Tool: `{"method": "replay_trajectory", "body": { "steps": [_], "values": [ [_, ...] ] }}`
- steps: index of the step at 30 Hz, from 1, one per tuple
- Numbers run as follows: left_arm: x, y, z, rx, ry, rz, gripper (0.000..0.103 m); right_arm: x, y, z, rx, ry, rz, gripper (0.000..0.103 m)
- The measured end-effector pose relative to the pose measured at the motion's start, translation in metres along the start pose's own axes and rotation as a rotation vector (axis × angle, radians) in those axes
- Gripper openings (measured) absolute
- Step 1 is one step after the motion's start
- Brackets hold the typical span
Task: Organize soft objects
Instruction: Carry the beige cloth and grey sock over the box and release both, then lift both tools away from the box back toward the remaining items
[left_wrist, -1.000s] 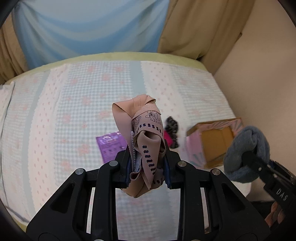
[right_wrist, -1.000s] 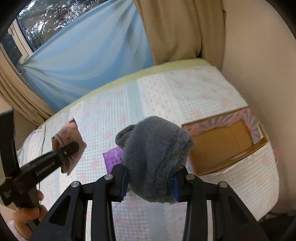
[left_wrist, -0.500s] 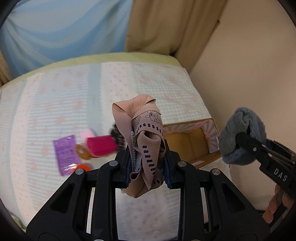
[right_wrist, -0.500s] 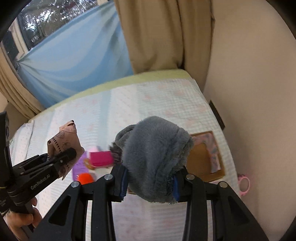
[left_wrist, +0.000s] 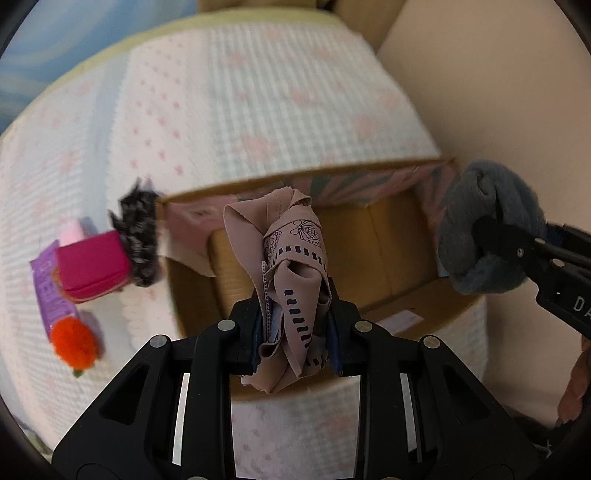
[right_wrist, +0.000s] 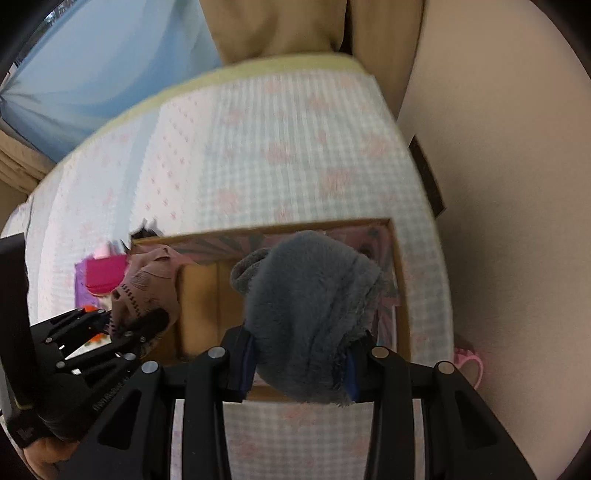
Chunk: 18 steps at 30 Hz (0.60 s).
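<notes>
My left gripper is shut on a crumpled beige cloth with dark print and holds it above the open cardboard box; the cloth also shows in the right wrist view. My right gripper is shut on a fluffy grey cloth, also held over the box. The grey cloth shows at the right of the left wrist view. The box stands at the bed's near right corner.
Left of the box on the checked bedspread lie a dark speckled soft item, a magenta pouch, a purple packet and an orange pompom. A wall runs close on the right; a pink item lies below.
Both grippers have moved forward and down over the box with their cloths; the box now fills the middle of both views. The grips have not changed.
</notes>
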<state>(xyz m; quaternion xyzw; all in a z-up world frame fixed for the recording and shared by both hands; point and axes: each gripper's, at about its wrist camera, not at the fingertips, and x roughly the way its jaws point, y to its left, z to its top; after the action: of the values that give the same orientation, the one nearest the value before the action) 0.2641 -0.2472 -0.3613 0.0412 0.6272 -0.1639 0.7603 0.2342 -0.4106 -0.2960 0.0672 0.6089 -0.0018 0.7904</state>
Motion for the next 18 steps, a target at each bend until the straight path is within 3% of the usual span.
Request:
{"method": "replay_trajectory", "body": {
  "steps": [4, 9, 10, 11, 12, 14, 15, 18],
  "values": [
    [0.045, -0.002, 0.005, -0.002, 0.079, 0.031, 0.024, 0.042, -0.008, 0.004, 0.015, 0.06, 0.036, 0.035],
    [0.063, -0.006, 0.008, 0.022, 0.108, 0.065, 0.028, 0.07, -0.015, 0.007, 0.021, 0.112, 0.088, 0.036],
    [0.063, -0.007, 0.008, 0.021, 0.106, 0.063, 0.034, 0.073, -0.014, 0.008, 0.016, 0.122, 0.103, 0.041],
    [0.063, -0.008, 0.009, 0.029, 0.104, 0.074, 0.063, 0.077, -0.013, 0.009, 0.007, 0.131, 0.106, 0.042],
    [0.064, -0.01, 0.009, 0.044, 0.104, 0.097, 0.101, 0.08, -0.012, 0.01, -0.009, 0.136, 0.099, 0.048],
    [0.06, -0.015, 0.006, 0.084, 0.085, 0.166, 0.103, 0.086, -0.012, 0.012, -0.031, 0.142, 0.082, 0.079],
    [0.06, -0.016, 0.004, 0.099, 0.079, 0.173, 0.103, 0.088, -0.014, 0.011, -0.029, 0.145, 0.085, 0.103],
    [0.058, -0.015, -0.003, 0.1, 0.089, 0.166, 0.103, 0.09, -0.021, 0.009, 0.013, 0.141, 0.122, 0.103]
  ]
}}
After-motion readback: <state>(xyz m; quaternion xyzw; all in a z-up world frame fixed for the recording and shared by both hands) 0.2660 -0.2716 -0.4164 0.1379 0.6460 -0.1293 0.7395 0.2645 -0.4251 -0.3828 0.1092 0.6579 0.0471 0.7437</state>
